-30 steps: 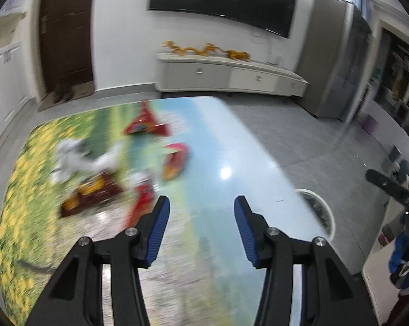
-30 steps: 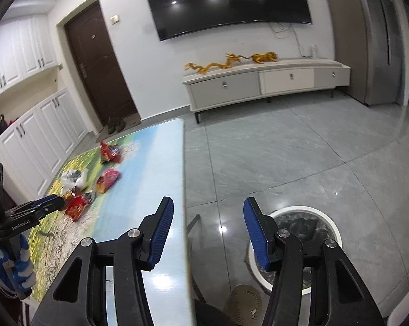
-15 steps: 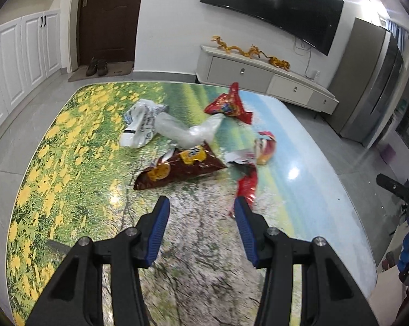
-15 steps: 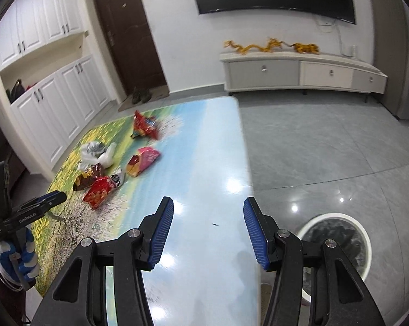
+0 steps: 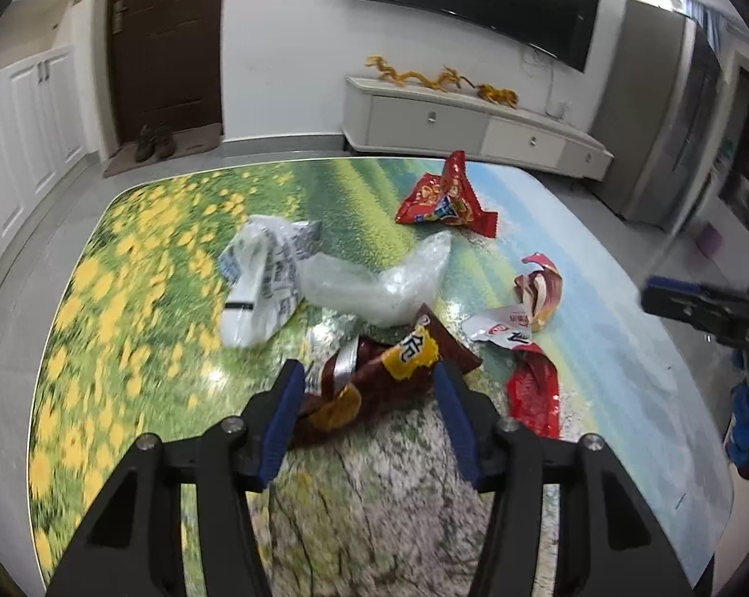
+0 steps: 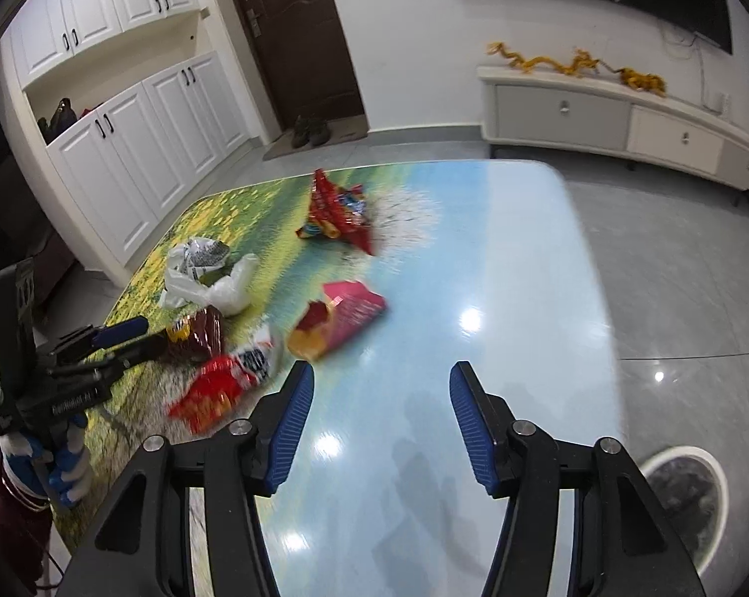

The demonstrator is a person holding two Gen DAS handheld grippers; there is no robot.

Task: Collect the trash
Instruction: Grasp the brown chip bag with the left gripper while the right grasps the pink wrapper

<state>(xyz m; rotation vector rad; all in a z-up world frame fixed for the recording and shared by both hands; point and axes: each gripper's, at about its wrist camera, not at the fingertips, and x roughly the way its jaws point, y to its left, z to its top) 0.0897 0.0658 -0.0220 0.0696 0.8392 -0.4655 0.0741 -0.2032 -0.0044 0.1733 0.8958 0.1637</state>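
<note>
Left gripper (image 5: 369, 408) wide, straddling brown chip bag (image 5: 384, 373); right gripper (image 6: 379, 418) wide, holding nothing. Risk: slick foil slipping on closure.

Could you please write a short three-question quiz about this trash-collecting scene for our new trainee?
1. True or false: the left gripper is shut on the dark brown crinkled snack bag.
2. Multiple choice: in the right wrist view, where is the round white-rimmed trash bin? A) on the flower-printed table; B) on the floor beside the table; C) on the white cabinet.
3. Fill in: the red foil snack wrapper lies at the table's ____ end, seen from the left gripper.

Key
1. False: its jaws stand open on either side of the bag.
2. B
3. far
</note>
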